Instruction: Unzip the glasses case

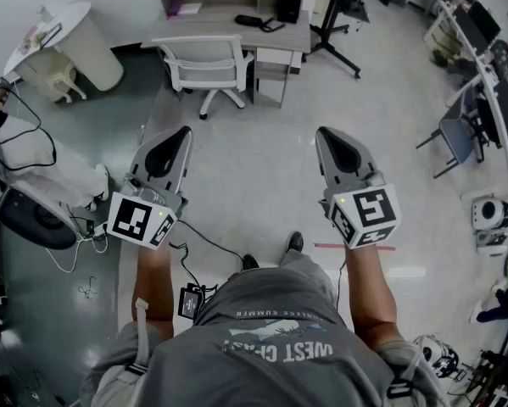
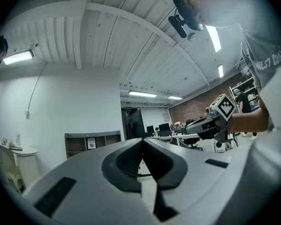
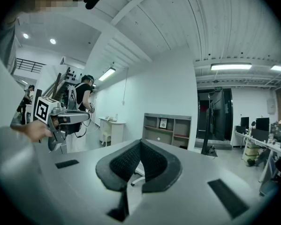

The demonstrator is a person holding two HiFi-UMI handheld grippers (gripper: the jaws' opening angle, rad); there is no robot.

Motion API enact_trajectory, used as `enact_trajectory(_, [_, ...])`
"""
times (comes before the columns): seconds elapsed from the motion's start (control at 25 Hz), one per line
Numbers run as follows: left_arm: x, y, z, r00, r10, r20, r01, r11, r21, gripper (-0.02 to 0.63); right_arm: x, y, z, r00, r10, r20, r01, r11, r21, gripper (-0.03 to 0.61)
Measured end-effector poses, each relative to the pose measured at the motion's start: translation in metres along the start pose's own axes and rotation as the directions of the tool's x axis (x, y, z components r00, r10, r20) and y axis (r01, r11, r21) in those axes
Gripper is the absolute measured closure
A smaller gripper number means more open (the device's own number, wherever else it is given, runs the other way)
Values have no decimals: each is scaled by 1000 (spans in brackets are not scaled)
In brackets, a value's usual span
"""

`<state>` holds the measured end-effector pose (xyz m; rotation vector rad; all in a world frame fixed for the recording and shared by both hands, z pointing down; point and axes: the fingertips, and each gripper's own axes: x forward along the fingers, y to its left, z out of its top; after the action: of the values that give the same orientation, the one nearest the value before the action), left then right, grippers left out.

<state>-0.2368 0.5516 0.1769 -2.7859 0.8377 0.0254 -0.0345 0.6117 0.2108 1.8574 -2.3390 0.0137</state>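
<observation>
- From where I stand, the person holds both tools out in front at about waist height, over bare floor (image 1: 254,176), pointing roughly level toward a white chair (image 1: 204,66) and a desk (image 1: 237,25).
- The left gripper (image 1: 182,133) has its jaws pressed together, with nothing between the ribbed pads.
- The right gripper (image 1: 322,132) is the same: its jaws meet at the tip and hold nothing.
- The glasses case is not to be seen anywhere. It is not on the floor ahead, not on the desk as far as I can make out, and not in either gripper view. Those views show only the ceiling, white walls and a shelf unit (image 3: 167,129) across the room.
- So I cannot say what the case looks like, what colour or shape it is, which way its zip runs or whether the zip is closed.
- As I judge it, the unzipping has not begun, and the step in hand is finding the case and bringing the tools to it.
- To do that well, I would tip both tools down toward whatever surface the case lies on, and part the jaws before they arrive.
- One tool should clamp the body of the case near the zip's closed end to keep it from sliding.
- The other should pinch the small pull tab squarely, then draw it along the track rather than lifting away from it.
</observation>
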Motion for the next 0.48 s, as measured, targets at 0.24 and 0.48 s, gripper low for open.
enact_trajectory(0.24, [-5,12,-4,1000,-1,2,1,1000,-2,614,10,8,1,1000,-2,0,2,1000,-3,571])
enact_trajectory(0.48, [-3,24,-8,1000,7,-3,-7,1000,-3,614,23,10,2,1000,13,12,-13,1000,8,569])
